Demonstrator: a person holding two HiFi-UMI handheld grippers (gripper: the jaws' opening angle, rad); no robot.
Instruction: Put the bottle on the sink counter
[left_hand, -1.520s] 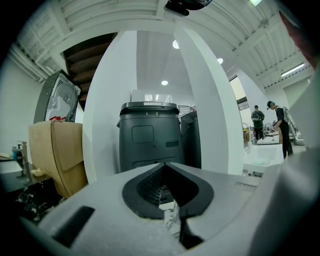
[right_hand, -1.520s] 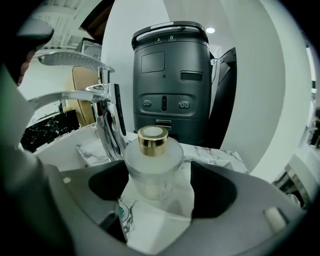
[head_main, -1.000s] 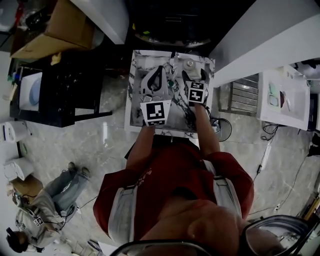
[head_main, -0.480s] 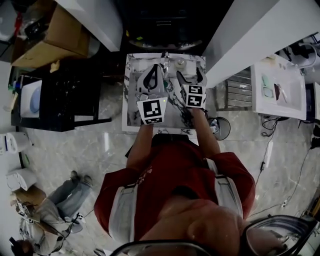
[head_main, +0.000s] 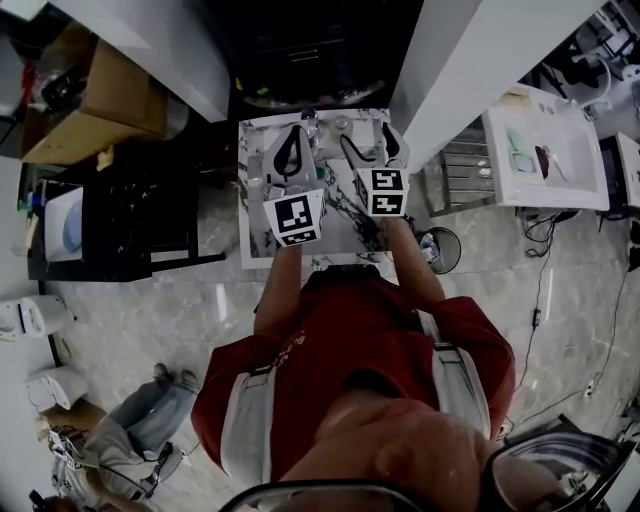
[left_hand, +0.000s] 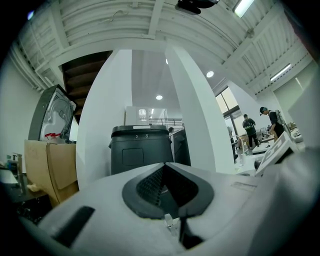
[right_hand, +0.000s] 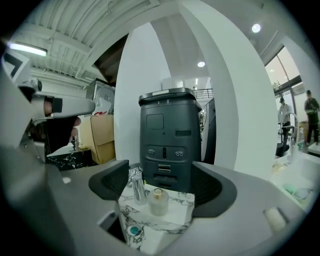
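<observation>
Bottle (right_hand: 158, 201): we see it upright on the far counter (right_hand: 176, 214), right of the faucet (right_hand: 136, 186).
Right hand-held gripper (right_hand: 161, 188): jaws apart, empty; placement looks done.
Left hand-held gripper (left_hand: 167, 187): closed, empty, unneeded.

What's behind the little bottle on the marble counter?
A tall dark grey machine stands behind the bottle, past the marble counter's far edge. The shiny tap is beside the bottle, not behind. The counter hides the machine's bottom.
</observation>
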